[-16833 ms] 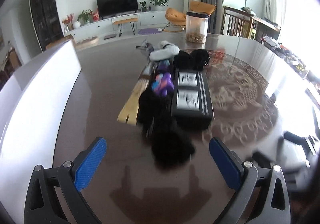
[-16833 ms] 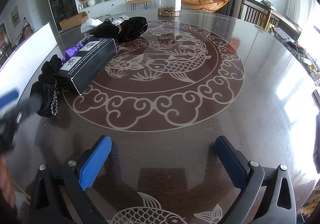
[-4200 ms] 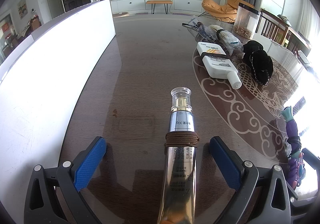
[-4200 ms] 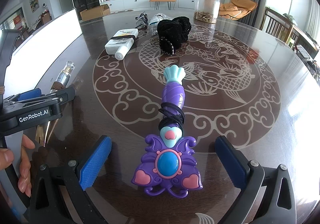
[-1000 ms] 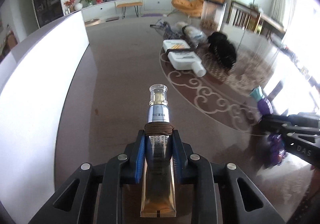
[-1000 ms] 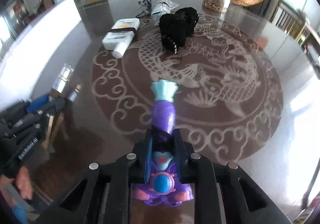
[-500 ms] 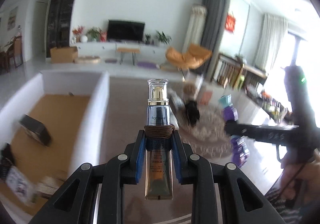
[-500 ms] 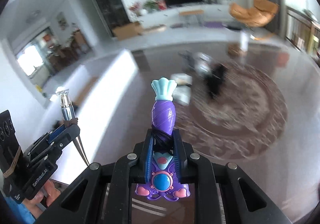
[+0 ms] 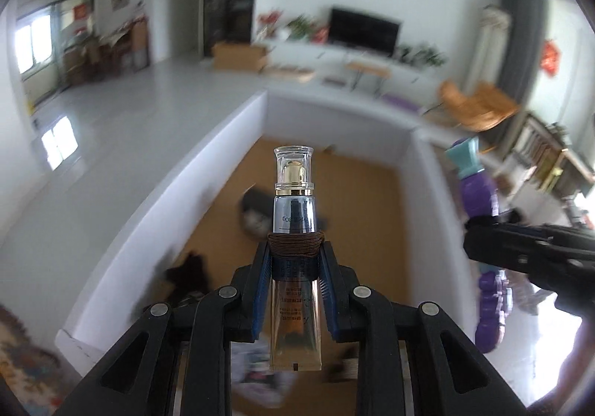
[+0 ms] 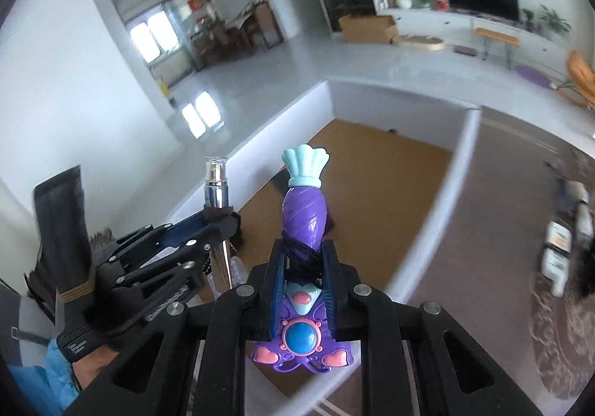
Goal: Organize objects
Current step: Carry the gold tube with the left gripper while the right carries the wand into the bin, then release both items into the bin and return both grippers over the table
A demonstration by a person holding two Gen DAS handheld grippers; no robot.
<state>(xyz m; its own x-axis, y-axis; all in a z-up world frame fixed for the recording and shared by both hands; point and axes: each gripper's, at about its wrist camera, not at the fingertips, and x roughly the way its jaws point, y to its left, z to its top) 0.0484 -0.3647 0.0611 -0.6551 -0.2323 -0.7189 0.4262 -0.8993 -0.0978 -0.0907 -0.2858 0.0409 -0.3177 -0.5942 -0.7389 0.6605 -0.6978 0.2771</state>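
Observation:
My left gripper [image 9: 295, 259] is shut on a gold cosmetic tube [image 9: 294, 226] with a clear cap and a brown hair tie around it. It holds the tube in the air above a white box [image 9: 163, 200] with a brown floor. My right gripper [image 10: 303, 259] is shut on a purple toy wand [image 10: 304, 215] with a teal tip and a black hair tie. The wand hangs over the same white box [image 10: 438, 215]. The left gripper [image 10: 219, 220] with the tube [image 10: 215, 185] also shows in the right wrist view, and the wand [image 9: 476, 189] in the left wrist view.
Dark items lie inside the box: a black box [image 9: 256, 207] and black fabric [image 9: 189, 272]. The brown table [image 10: 494, 237] lies to the right of the box, with a white bottle [image 10: 556, 252] and other items on it.
Both grippers have swung left from over the table to over the white box, each carrying its object. The box interior now fills the middle of both views.

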